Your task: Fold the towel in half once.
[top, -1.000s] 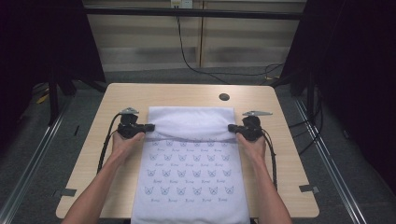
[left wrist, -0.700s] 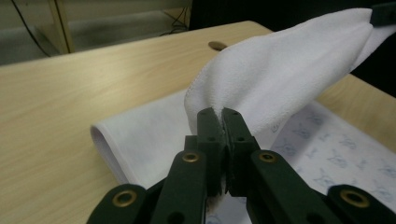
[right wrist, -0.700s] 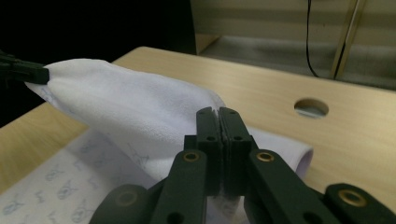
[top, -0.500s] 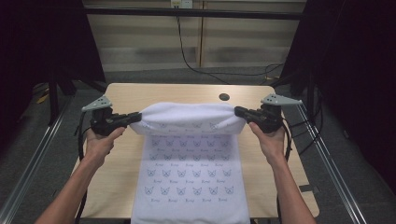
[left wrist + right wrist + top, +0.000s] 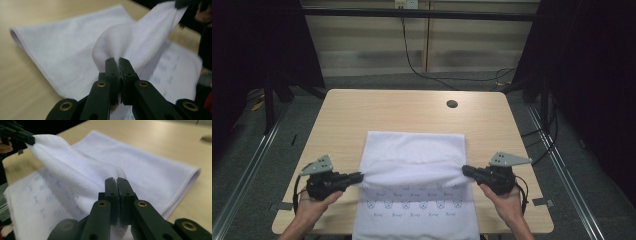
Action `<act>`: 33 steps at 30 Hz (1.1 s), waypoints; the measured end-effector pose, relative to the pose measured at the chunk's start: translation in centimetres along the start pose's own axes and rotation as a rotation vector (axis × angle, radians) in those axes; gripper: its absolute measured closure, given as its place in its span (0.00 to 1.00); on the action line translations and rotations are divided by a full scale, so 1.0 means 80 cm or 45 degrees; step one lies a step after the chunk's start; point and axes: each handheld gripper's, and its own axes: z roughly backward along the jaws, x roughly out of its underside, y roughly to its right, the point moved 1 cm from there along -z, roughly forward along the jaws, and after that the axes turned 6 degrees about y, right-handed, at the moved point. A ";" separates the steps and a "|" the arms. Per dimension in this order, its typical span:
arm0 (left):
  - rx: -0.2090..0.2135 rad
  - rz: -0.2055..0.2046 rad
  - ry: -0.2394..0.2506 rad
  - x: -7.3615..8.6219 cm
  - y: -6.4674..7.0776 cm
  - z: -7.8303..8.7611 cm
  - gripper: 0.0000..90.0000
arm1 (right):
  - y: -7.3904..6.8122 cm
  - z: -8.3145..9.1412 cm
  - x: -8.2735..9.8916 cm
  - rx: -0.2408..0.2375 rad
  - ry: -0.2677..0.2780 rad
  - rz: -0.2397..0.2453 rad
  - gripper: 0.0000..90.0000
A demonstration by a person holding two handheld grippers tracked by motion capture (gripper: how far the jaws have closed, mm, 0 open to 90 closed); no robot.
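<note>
From the high view I watch a white towel (image 5: 414, 165) being folded on the light wooden table (image 5: 362, 110), each hand-held gripper pinching one end of the same lifted edge. The left hand-held gripper (image 5: 358, 176) sits at the towel's left side, its jaws closed tight on a bunched corner of cloth; in the left gripper view (image 5: 119, 65) the fabric bulges out just above the clamped tips. The right hand-held gripper (image 5: 466, 170) mirrors it on the right side, jaws likewise clamped on the opposite corner, and the right gripper view (image 5: 117, 185) shows the hem squeezed between the two black pads.

Between the two grips the held edge is stretched in a raised, slightly sagging line across the towel's width. Beyond that line the towel lies doubled on the table, plain white side up, with a rounded fold along its far edge. On the near side, a single layer printed with rows of small blue motifs lies flat and runs over the table's front edge, out of the bottom of the picture.

The person's left hand (image 5: 312, 207) and right hand (image 5: 507, 197) hold the gripper bodies low over the table's near corners. A small dark round hole (image 5: 452, 104) marks the far part of the table, well apart from the towel.
</note>
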 end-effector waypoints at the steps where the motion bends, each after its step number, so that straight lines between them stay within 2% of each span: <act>1: -0.009 0.007 -0.022 0.013 -0.001 -0.005 0.96 | 0.000 -0.002 0.012 -0.002 -0.031 -0.012 0.97; 2: 0.005 0.037 -0.037 0.020 -0.002 -0.009 0.96 | 0.000 -0.005 0.027 0.007 -0.067 -0.021 0.97; 3: 0.009 0.044 -0.055 0.027 -0.001 -0.011 0.96 | 0.000 -0.006 0.036 0.002 -0.074 -0.041 0.97; 4: 0.009 0.020 -0.093 0.030 0.001 -0.013 0.95 | 0.001 -0.007 0.046 -0.009 -0.084 -0.063 0.96; 5: 0.017 0.017 -0.095 0.031 0.001 -0.013 0.94 | 0.000 -0.008 0.055 -0.002 -0.115 -0.063 0.95; 6: 0.007 0.000 -0.104 0.032 0.005 -0.014 0.94 | -0.001 -0.008 0.058 0.004 -0.131 -0.046 0.93; 8: 0.020 -0.023 -0.125 0.035 0.011 -0.016 0.93 | -0.005 -0.003 0.061 -0.001 -0.123 -0.072 0.92; 13: 0.046 -0.018 -0.143 0.043 0.020 -0.008 0.87 | -0.019 0.010 0.072 -0.022 -0.159 -0.045 0.87; 16: 0.068 0.006 -0.174 0.052 0.024 0.000 0.84 | -0.026 0.023 0.081 -0.040 -0.177 -0.051 0.83; 18: 0.063 -0.018 -0.203 0.055 0.026 0.003 0.80 | -0.032 0.034 0.089 -0.057 -0.191 -0.057 0.83; 20: 0.080 -0.002 -0.183 0.053 0.027 0.009 0.74 | -0.037 0.041 0.093 -0.059 -0.199 -0.054 0.79; 22: 0.115 0.000 -0.128 0.046 0.028 0.017 0.71 | -0.038 0.045 0.092 -0.042 -0.192 -0.055 0.76; 24: 0.090 -0.014 -0.106 0.035 0.025 0.021 0.68 | -0.037 0.044 0.084 -0.023 -0.172 -0.045 0.71; 25: 0.087 -0.009 -0.095 0.029 0.022 0.019 0.65 | -0.036 0.042 0.078 -0.023 -0.164 -0.046 0.69; 27: 0.042 -0.027 -0.072 0.018 0.010 0.010 0.61 | -0.029 0.032 0.066 -0.008 -0.158 -0.023 0.64; 28: 0.043 -0.017 -0.063 0.013 0.003 0.002 0.58 | -0.024 0.024 0.060 -0.016 -0.157 -0.019 0.63; 30: 0.023 -0.002 -0.055 0.006 -0.010 -0.016 0.54 | -0.014 0.004 0.051 -0.039 -0.165 -0.034 0.61; 31: 0.029 0.009 -0.061 0.004 -0.014 -0.023 0.53 | -0.010 -0.008 0.049 -0.052 -0.177 -0.024 0.61; 32: 0.007 0.004 -0.081 0.002 -0.021 -0.035 0.52 | -0.007 -0.016 0.047 -0.056 -0.188 -0.018 0.60; 33: 0.013 0.023 -0.073 0.002 -0.024 -0.043 0.50 | -0.003 -0.030 0.046 -0.070 -0.194 -0.028 0.60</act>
